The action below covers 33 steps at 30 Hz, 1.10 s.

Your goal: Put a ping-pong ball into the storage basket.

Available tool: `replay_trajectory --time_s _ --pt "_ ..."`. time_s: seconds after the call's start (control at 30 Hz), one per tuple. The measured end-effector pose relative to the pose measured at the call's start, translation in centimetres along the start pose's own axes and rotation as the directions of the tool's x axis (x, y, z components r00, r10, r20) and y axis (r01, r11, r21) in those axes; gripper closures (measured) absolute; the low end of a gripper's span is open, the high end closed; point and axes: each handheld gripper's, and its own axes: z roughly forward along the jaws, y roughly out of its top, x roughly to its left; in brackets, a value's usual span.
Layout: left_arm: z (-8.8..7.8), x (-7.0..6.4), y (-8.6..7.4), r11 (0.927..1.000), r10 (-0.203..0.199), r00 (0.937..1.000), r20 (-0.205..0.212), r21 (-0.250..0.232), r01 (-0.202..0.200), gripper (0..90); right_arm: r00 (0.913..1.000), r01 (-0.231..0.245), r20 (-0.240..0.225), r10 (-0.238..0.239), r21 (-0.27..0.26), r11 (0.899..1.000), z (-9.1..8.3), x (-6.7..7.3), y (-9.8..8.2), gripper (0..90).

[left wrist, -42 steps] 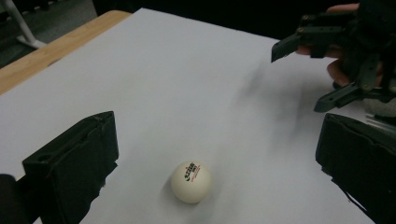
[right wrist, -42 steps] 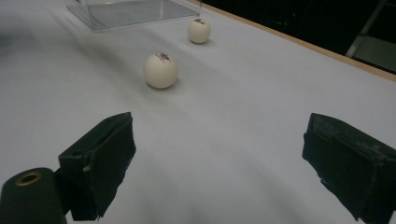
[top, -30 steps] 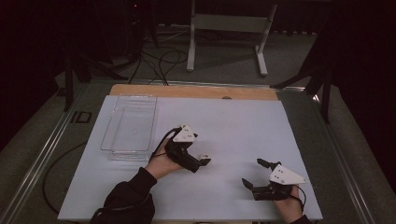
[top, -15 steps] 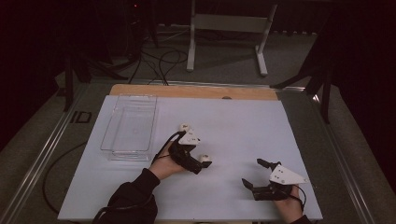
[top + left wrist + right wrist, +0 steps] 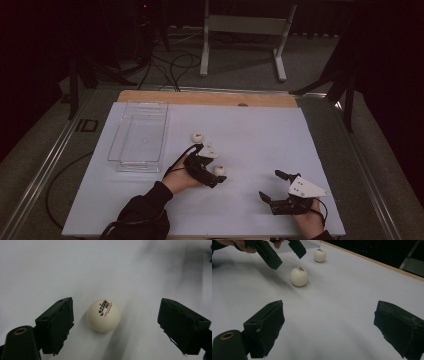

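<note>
The left gripper (image 5: 212, 176) is set over a white ball (image 5: 104, 315) lying on the white table (image 5: 260, 135) near its middle. Its jaws have just been closing, yet a gap is left on each side and the ball is untouched. The right gripper (image 5: 272, 187), at the near right, is held wide open with nothing between its jaws. A second ball (image 5: 198, 136) lies farther off, beside a clear tray (image 5: 122, 145) at the left.

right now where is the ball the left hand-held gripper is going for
In the high view the ball lies on the white table just right of centre-left, at the left hand-held gripper tips; the left gripper view shows it between the open jaws, untouched.
</note>
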Motion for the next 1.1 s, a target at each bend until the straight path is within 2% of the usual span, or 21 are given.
replay_trajectory --time_s 0.2,0.43,0.5,0.67,0.77,0.87,1.03,1.1 --pt "0.7 0.0 0.1 0.999 -0.013 0.9996 -0.023 0.042 0.014 20.9 1.0 0.001 -0.006 -0.001 0.002 1.0 0.1 0.0 0.0 9.2" --pt "1.2 0.2 0.2 0.9973 -0.03 0.9991 -0.03 0.066 0.032 28.8 1.0 0.0 -0.007 0.0 0.003 1.0 0.1 0.0 0.0 9.2" --pt "1.4 0.1 0.2 0.9961 -0.019 0.999 -0.041 0.085 0.023 30.8 1.0 0.002 -0.008 -0.002 0.004 1.0 0.1 0.0 0.0 9.2" --pt "1.8 0.1 0.3 0.9933 -0.025 0.9988 -0.041 0.112 0.029 36.1 1.0 0.001 -0.01 -0.001 0.005 1.0 0.1 0.0 0.0 9.2" --pt "2.1 0.1 0.3 0.9893 0.003 0.9986 -0.054 0.146 0.005 39.3 1.0 0.001 -0.01 -0.001 0.004 1.0 0.1 0.0 0.0 9.2" --pt "2.3 0.2 0.3 0.9882 0.013 0.9982 -0.059 0.153 -0.004 42.4 0.9999 0.001 -0.011 -0.001 0.006 1.0 0.1 0.0 0.0 9.2" --pt "2.7 0.2 0.3 0.9873 0.006 0.998 -0.062 0.159 0.004 44.8 0.9999 -0.002 -0.011 0.002 0.01 1.0 0.2 0.0 -0.1 9.2" --pt "2.8 0.3 0.4 0.9855 0.017 0.998 -0.062 0.17 -0.007 45.4 0.9999 0.0 -0.011 0.0 0.008 1.0 0.1 0.0 0.0 9.2"
